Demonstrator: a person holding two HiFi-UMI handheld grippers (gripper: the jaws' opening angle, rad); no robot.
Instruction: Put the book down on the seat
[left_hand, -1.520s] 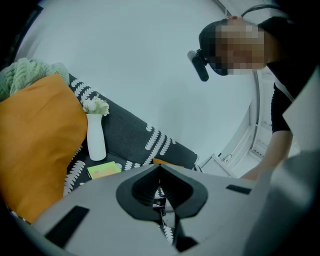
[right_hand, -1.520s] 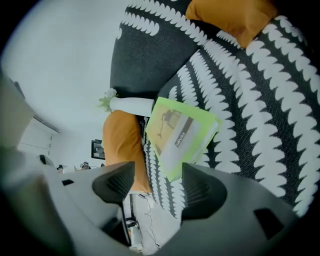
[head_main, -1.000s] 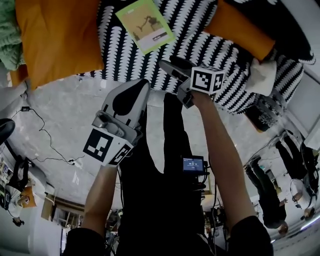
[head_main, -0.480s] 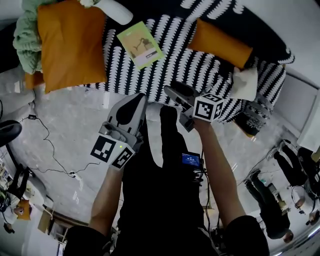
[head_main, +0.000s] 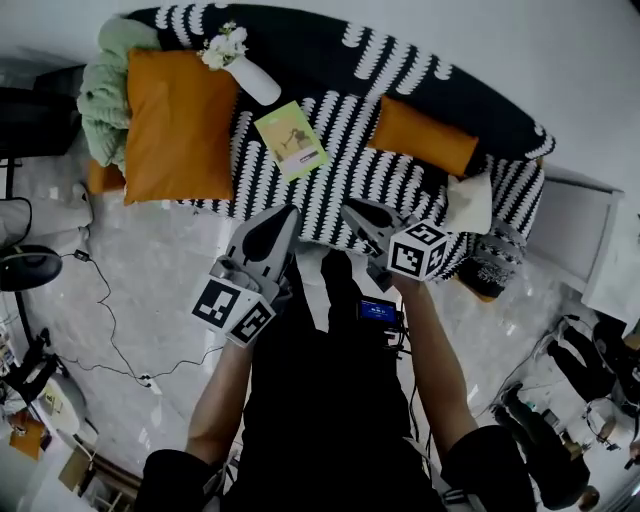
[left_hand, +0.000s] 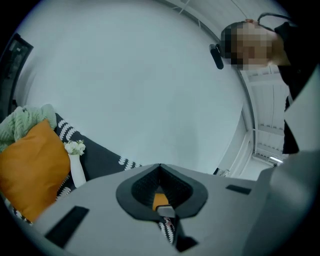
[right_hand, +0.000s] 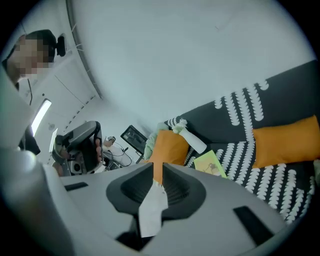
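Now that the right tongs (head_main: 352, 210) have closed and both pairs have drawn well back from the sofa seat (head_main: 345, 180), the book (head_main: 291, 140) lies alone ahead of them, so the putting-down looks done. The left tongs (head_main: 283, 212) are pressed together too, empty. Thin and green-covered, the book rests flat beyond their tips.

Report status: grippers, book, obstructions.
Left gripper shut, empty; right gripper shut, empty. Thin green book flat on black-and-white patterned sofa seat. Both grippers clear of it.
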